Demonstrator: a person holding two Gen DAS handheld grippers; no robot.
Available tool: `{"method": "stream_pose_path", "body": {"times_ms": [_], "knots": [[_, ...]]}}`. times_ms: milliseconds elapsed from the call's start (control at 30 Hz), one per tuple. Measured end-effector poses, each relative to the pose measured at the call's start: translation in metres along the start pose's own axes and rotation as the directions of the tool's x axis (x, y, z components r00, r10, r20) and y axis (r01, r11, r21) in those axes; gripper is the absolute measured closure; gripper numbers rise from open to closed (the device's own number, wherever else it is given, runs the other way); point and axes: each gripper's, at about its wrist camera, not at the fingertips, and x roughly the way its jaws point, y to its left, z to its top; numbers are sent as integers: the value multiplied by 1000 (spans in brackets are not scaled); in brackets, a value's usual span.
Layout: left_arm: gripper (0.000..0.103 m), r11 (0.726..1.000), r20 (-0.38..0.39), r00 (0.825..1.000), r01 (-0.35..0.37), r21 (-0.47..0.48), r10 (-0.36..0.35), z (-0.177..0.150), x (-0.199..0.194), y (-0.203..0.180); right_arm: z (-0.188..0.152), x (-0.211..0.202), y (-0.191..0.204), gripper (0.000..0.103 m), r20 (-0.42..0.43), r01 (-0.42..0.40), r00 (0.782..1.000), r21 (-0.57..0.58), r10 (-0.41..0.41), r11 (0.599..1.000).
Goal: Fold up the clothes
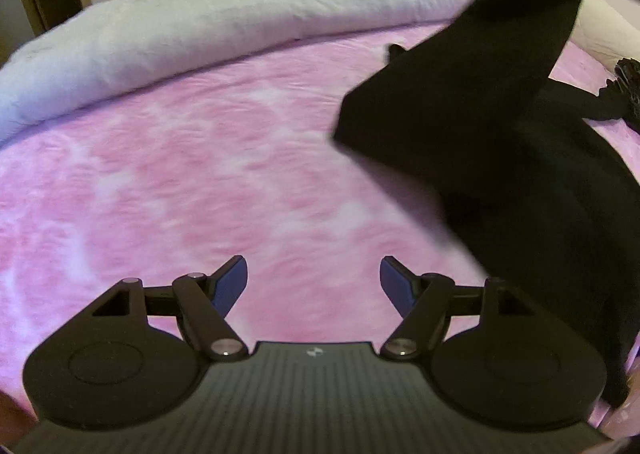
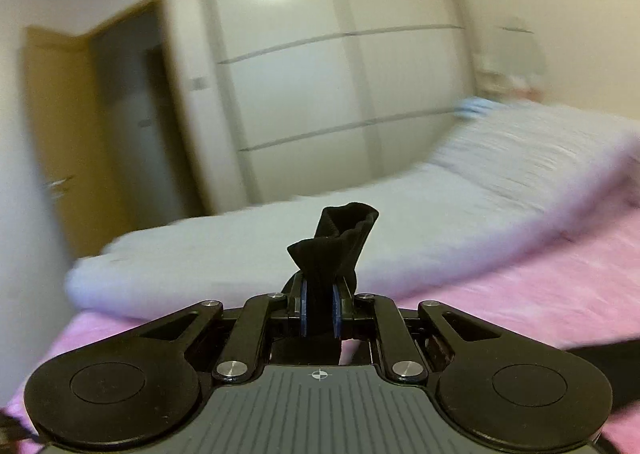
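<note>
Black fabric garment (image 1: 500,126), lifted at far right above the pink mottled bedspread (image 1: 200,182), its upper end cut off by the frame. Right gripper (image 2: 319,314) pinches one bunched black fold; left gripper (image 1: 313,286) stands released, grasping nothing. One pale grey rolled duvet (image 1: 200,22) lies beyond; white wardrobe (image 2: 340,66) blurred.
</note>
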Motion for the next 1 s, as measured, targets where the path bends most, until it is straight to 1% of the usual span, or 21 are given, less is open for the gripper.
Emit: {"method": "stream_pose_path", "body": {"times_ms": [67, 133, 200, 233, 300, 367, 467, 500, 567, 600, 633, 700, 733, 833, 933, 1000], "knots": [[34, 1000, -32, 999, 8, 0, -8, 13, 18, -39, -20, 7, -64, 92, -37, 67, 997, 59, -65, 996], [34, 1000, -54, 998, 15, 3, -15, 24, 35, -75, -48, 21, -119, 92, -122, 115, 988, 132, -99, 985], [34, 1000, -72, 997, 19, 14, -18, 32, 53, -107, -79, 37, -159, 92, -224, 141, 969, 173, -101, 975], [34, 1000, -80, 997, 19, 22, -17, 35, 62, -120, -92, 46, -172, 92, -270, 146, 958, 178, -95, 973], [34, 999, -104, 995, 7, 48, -2, 41, 84, -140, -109, 55, -191, 92, -332, 149, 940, 181, -82, 972], [34, 997, -126, 992, -15, 75, 24, 44, 107, -156, -112, 54, -198, 92, -339, 136, 939, 205, -60, 969], [34, 997, -143, 988, -46, 70, 56, 47, 132, -165, -107, 51, -203, 92, -332, 115, 943, 247, -27, 962], [34, 996, -138, 988, -63, 61, 71, 47, 139, -166, -104, 42, -204, 92, -324, 108, 946, 259, -19, 960], [36, 992, -100, 987, -124, 8, 124, 49, 148, -160, -99, 29, -203, 92, -312, 98, 950, 283, -5, 954], [37, 987, -93, 984, -159, -39, 154, 50, 150, -152, -99, 24, -204, 92, -312, 96, 950, 290, -1, 952], [38, 979, -94, 980, -186, -88, 177, 49, 152, -145, -99, 15, -203, 92, -319, 99, 948, 289, -2, 952], [37, 955, -110, 973, -220, -197, 202, 41, 152, -126, -108, 16, -206, 92, -350, 120, 937, 287, -13, 950], [36, 947, -114, 971, -229, -226, 208, 36, 150, -120, -114, 19, -209, 92, -369, 132, 929, 287, -18, 949], [35, 937, -112, 973, -227, -267, 204, 23, 146, -111, -134, 22, -210, 92, -428, 169, 903, 267, -40, 949], [35, 931, -134, 980, -184, -315, 149, 18, 146, -104, -148, 25, -210, 92, -472, 203, 880, 253, -62, 946], [36, 939, -140, 982, -163, -304, 126, 16, 138, -105, -150, 23, -210, 91, -477, 223, 876, 253, -79, 941]]}}
